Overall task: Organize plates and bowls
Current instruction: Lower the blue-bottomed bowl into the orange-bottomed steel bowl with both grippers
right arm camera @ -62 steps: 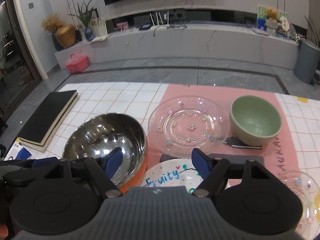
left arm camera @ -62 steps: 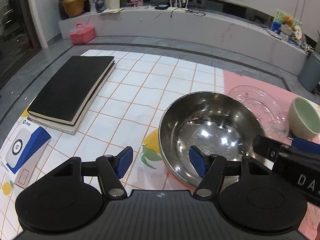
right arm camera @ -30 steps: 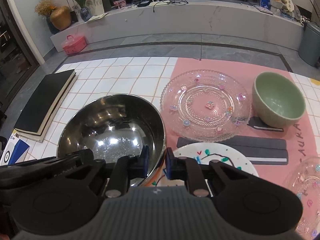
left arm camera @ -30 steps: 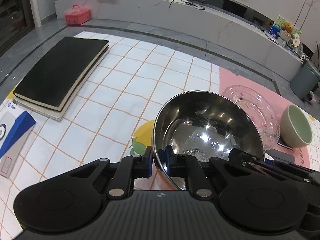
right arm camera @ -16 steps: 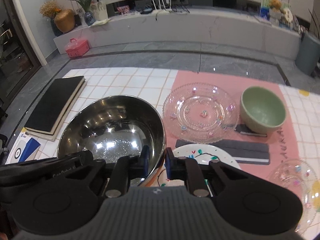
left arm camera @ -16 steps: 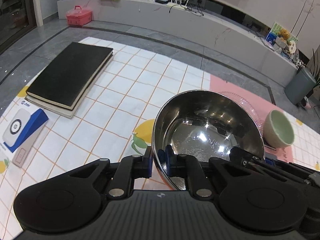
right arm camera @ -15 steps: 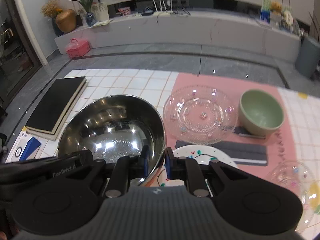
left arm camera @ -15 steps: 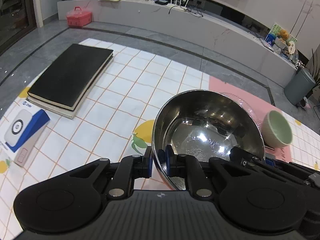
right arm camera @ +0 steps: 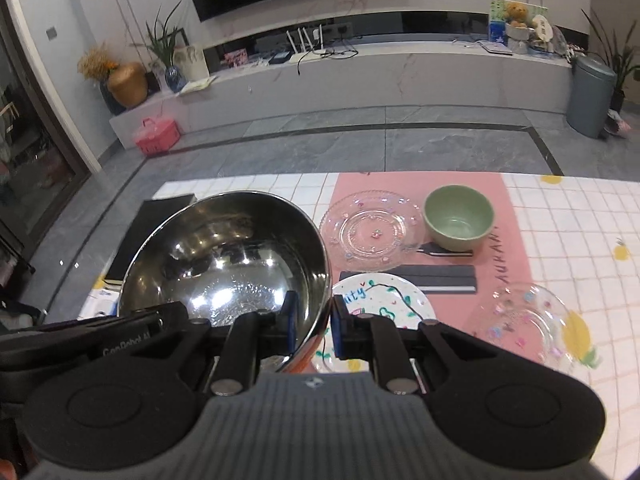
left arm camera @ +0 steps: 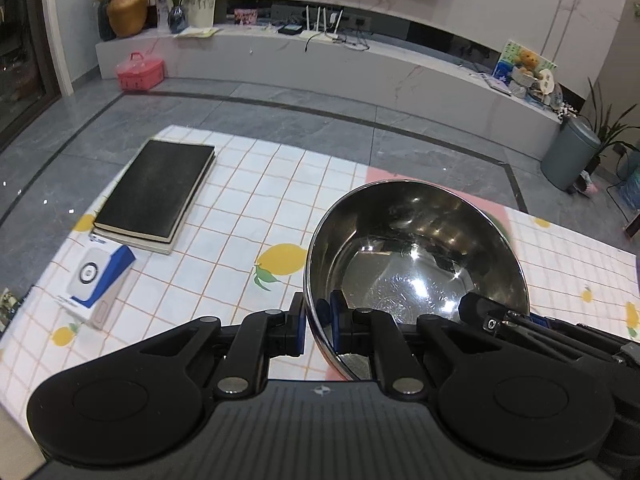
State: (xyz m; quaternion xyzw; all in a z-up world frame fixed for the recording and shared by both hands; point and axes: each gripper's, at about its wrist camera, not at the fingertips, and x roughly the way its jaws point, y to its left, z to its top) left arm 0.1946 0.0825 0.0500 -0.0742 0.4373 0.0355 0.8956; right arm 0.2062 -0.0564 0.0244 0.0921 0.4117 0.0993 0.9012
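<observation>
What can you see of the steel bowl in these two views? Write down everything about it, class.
The steel bowl is round, deep and mirror-bright inside, empty, with an orange outside showing low on its wall. It looks lifted clear above the checked tablecloth, slightly tilted. The left gripper pinches its near rim, one pad inside and one outside; the right gripper clamps the rim on the other side likewise. Nothing else visibly touches it.
</observation>
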